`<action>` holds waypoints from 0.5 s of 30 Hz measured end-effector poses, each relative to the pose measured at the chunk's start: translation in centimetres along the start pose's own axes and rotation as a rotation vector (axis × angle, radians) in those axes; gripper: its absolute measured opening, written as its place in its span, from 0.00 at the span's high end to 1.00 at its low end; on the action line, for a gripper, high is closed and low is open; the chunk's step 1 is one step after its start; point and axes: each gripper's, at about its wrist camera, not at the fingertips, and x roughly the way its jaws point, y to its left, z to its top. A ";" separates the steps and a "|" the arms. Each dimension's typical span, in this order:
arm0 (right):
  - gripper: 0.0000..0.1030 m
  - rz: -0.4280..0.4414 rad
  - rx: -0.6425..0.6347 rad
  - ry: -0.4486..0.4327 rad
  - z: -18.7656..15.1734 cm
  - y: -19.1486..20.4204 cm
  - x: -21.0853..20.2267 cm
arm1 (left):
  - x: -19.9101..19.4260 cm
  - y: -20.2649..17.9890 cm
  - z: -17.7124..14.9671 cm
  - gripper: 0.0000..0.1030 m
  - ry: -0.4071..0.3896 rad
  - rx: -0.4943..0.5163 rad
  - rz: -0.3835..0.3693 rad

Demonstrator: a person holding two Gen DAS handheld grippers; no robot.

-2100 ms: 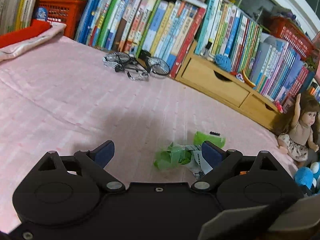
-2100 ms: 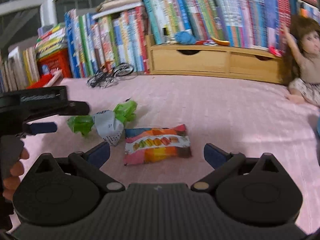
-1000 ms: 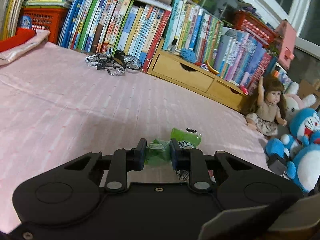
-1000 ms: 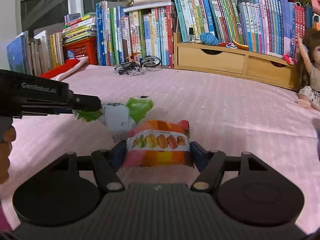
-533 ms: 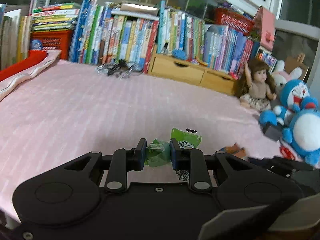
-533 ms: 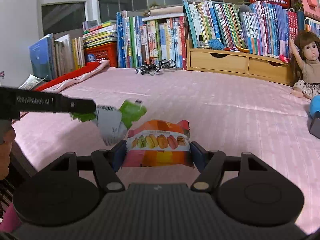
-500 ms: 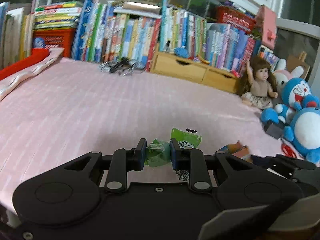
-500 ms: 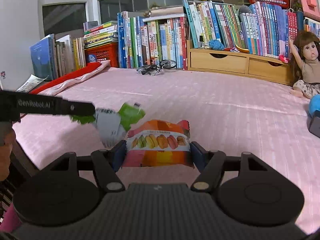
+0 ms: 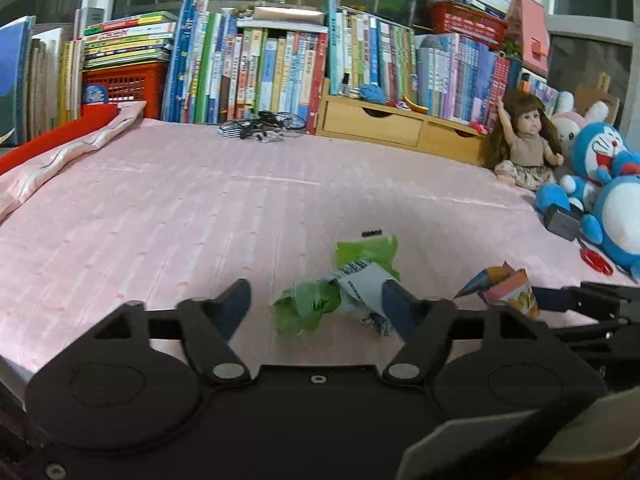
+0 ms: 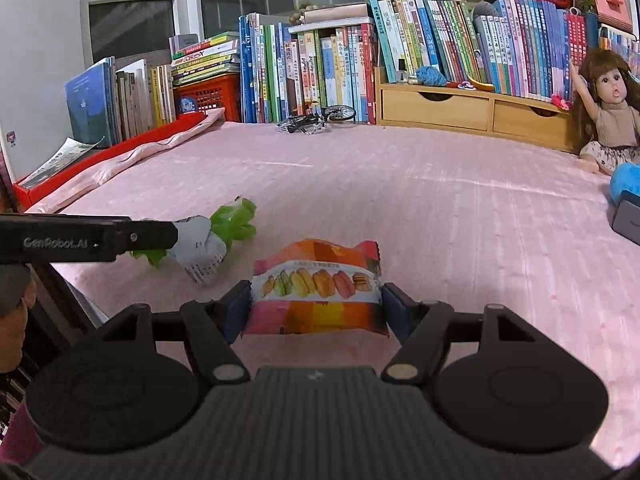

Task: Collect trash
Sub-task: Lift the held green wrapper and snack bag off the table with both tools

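A crumpled green and white wrapper sits loose between the wide-apart fingers of my left gripper, close to the right finger; nothing clamps it. In the right wrist view the same wrapper shows at the tip of the left gripper, above the pink bed cover near its front left edge. My right gripper is shut on an orange macaron snack packet, held flat between its blue pads. That packet also appears at the right of the left wrist view.
A row of books and a wooden drawer box line the far side. A toy bicycle, a doll and blue plush toys lie around. A folded pink blanket lies left.
The left gripper's jaws have opened and let go of the green wrapper. Both grippers have pulled back toward the near edge of the bed. The right gripper still grips the snack packet.
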 end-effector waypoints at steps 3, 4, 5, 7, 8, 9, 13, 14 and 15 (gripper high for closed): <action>0.28 -0.006 0.009 -0.007 0.0 -0.2 0.0 | 0.1 -0.1 -0.2 0.13 -0.036 0.005 -0.016; 0.28 -0.008 0.009 -0.009 0.0 -0.2 0.0 | 0.2 -0.2 -0.2 0.10 -0.050 0.014 -0.022; 0.28 -0.008 0.009 -0.010 0.0 -0.2 0.0 | 0.4 -0.4 -0.3 0.09 -0.056 0.027 -0.024; 0.27 -0.007 0.009 -0.009 0.0 -0.1 0.0 | 1.1 -0.9 -0.4 0.08 -0.050 0.058 -0.007; 0.27 -0.006 0.007 -0.010 0.0 -0.1 0.0 | 1.5 -1.1 -0.3 0.08 -0.046 0.070 -0.002; 0.27 -0.007 0.004 -0.012 -0.1 0.0 0.0 | 1.9 -1.3 -0.3 0.08 -0.043 0.080 -0.001; 0.26 -0.011 -0.016 -0.010 -0.5 0.2 -0.2 | 2.8 -1.6 -0.3 0.08 -0.030 0.075 -0.040; 0.26 -0.009 -0.018 -0.008 -0.5 0.2 -0.2 | 2.9 -1.6 -0.3 0.08 -0.027 0.064 -0.056; 0.26 -0.008 -0.021 -0.006 -0.6 0.2 -0.2 | 3.0 -1.5 -0.3 0.08 -0.031 0.052 -0.084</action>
